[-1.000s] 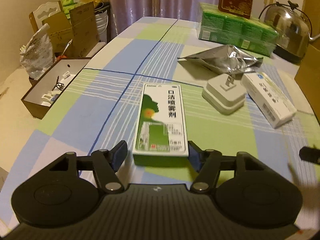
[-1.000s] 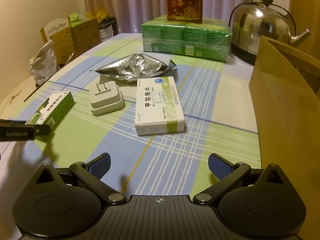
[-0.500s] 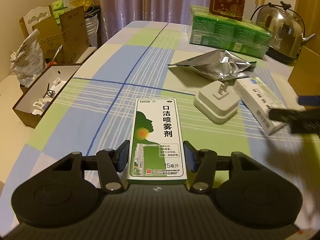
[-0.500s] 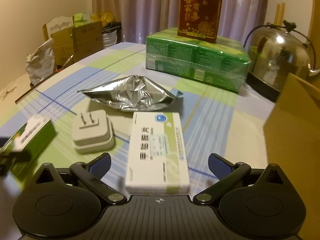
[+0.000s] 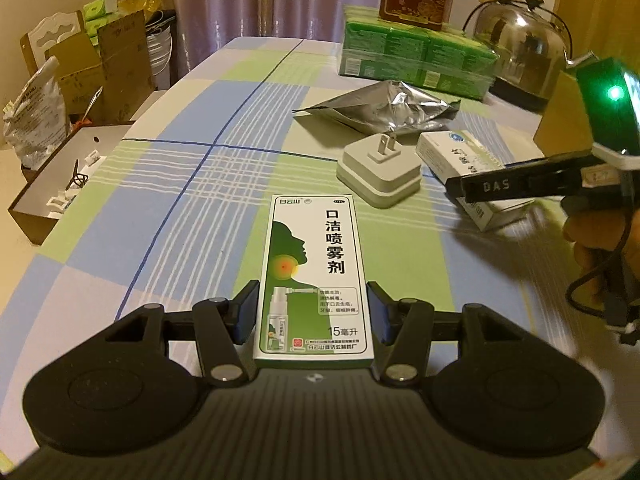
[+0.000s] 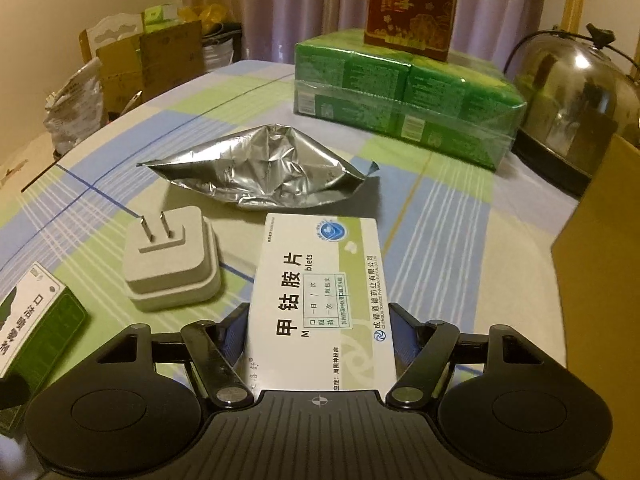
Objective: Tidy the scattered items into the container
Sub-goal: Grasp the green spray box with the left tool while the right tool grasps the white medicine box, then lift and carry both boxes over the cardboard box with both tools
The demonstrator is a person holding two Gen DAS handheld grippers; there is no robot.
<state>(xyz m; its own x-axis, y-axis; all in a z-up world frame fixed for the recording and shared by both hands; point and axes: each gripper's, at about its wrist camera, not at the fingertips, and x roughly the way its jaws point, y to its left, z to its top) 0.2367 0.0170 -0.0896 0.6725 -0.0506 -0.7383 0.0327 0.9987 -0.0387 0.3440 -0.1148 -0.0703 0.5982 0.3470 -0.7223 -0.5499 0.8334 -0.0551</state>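
The green-and-white spray box (image 5: 314, 280), printed 口洁喷雾剂 with 15毫升 low on its face, lay flat on the checked tablecloth (image 5: 160, 208) between the fingers of the left gripper (image 5: 312, 312), whose blue pads sat against both long sides of the box, closed on it. Just beyond that box stood one white plug adapter (image 5: 378, 172), its two prongs pointing up, and beyond the adapter one crumpled silver foil pouch (image 5: 376, 110). To the adapter's right lay one white tablet box (image 6: 320, 304), reading 甲钴胺片 with the maker's line 成都通德药业有限公司, held between the pads of the right gripper (image 6: 318, 332), which pressed its two sides. The right gripper's side bore the letters DAS in the left view, with a green light lit above it and a hand (image 5: 600, 248) behind. Farther back than the pouch sat one wrapped block of green packs (image 6: 404, 96) with a dark red box (image 6: 412, 4) marked 喜 on top, and one steel kettle (image 6: 576, 108) to its right. A brown cardboard box (image 6: 600, 280), only partly in view, stood at the right of the tablet box
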